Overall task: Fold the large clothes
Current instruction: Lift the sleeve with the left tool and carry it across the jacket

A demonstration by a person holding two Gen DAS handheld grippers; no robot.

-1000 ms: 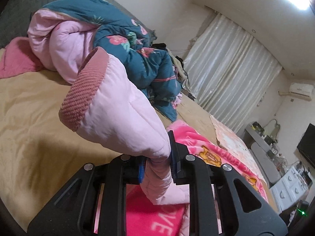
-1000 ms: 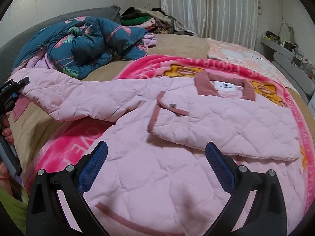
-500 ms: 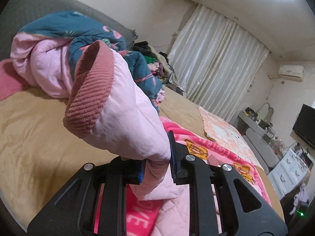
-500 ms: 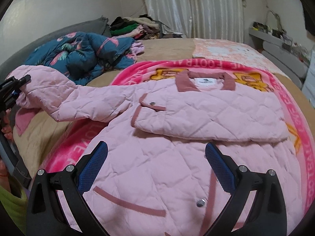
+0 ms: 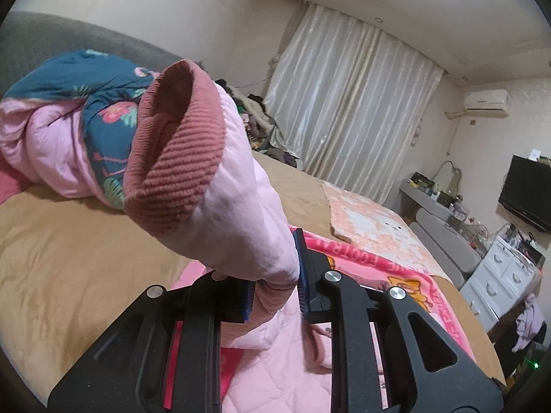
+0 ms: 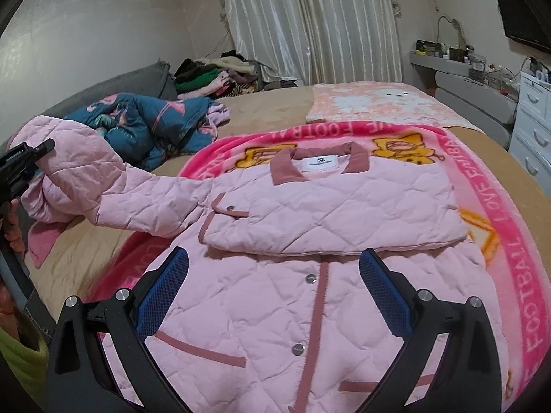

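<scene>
A pink quilted jacket (image 6: 303,296) lies front up on a pink cartoon blanket (image 6: 509,241) on the bed, its right sleeve folded across the chest. My left gripper (image 5: 273,290) is shut on the other sleeve (image 5: 241,213) near its dusty-rose ribbed cuff (image 5: 172,161) and holds it raised off the bed. In the right wrist view that sleeve (image 6: 113,186) stretches left to the left gripper (image 6: 24,158). My right gripper (image 6: 273,296) is open and empty above the jacket's lower front.
A bundled teal floral duvet (image 6: 144,124) lies at the head of the tan bed (image 5: 69,258), with a clothes pile (image 6: 213,75) behind it. A peach blanket (image 6: 372,103) lies further back. Curtains, a shelf, white drawers (image 6: 533,127) and a TV stand on the right.
My left gripper has lifted the sleeve higher and swung it, so the cuff opening now faces the camera. My right gripper has drawn back toward the jacket's hem, still open.
</scene>
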